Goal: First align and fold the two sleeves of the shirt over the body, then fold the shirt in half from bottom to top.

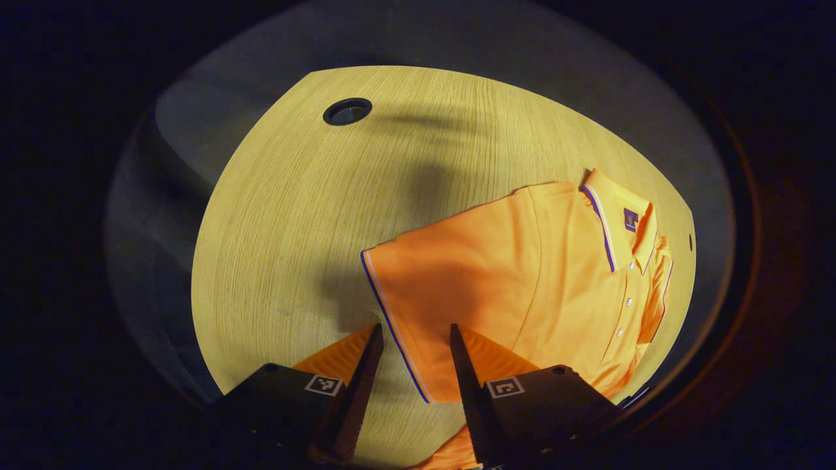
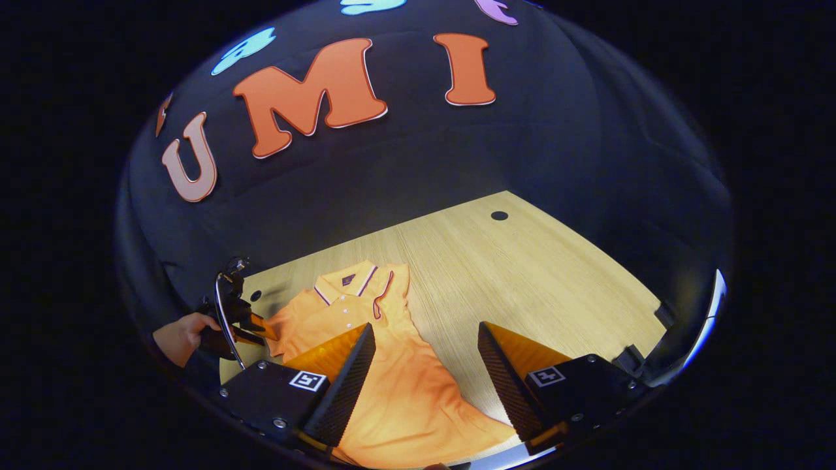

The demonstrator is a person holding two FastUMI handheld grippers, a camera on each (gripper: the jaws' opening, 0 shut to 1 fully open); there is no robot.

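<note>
Shirt [image 2: 385, 372]: orange polo, lying flat on the table [image 2: 522, 274], front up, buttons showing.
Position: left part of the tabletop in the right gripper view, reaching from mid-depth to the near edge.
Long axis: near to far in the right gripper view; collar [image 2: 346, 282] at the far end, hem at the near end.
Collar detail: dark and white stripe along the edge, small dark tag inside the neck.
Right sleeve area: one sleeve [image 2: 390, 290] lies folded over the chest beside the collar, its striped cuff facing the placket.
Left sleeve [image 1: 444, 287]: spread flat off the body in the left gripper view, striped cuff edge toward the bare wood.
Left gripper [image 1: 411, 339]: jaws apart, straddling the cuff edge of the spread sleeve, above it; contact with the cloth cannot be told. It shows at the far left of the right gripper view, held in a hand [image 2: 179, 336], at the sleeve.
Right gripper [image 2: 424, 339]: jaws wide apart, grasping nothing, over the lower body of the shirt.
Table: pale wood grain, round dark grommet hole [image 2: 499, 215] toward the far right corner.
Wall [image 2: 392, 163]: black cloth behind the table.
</note>
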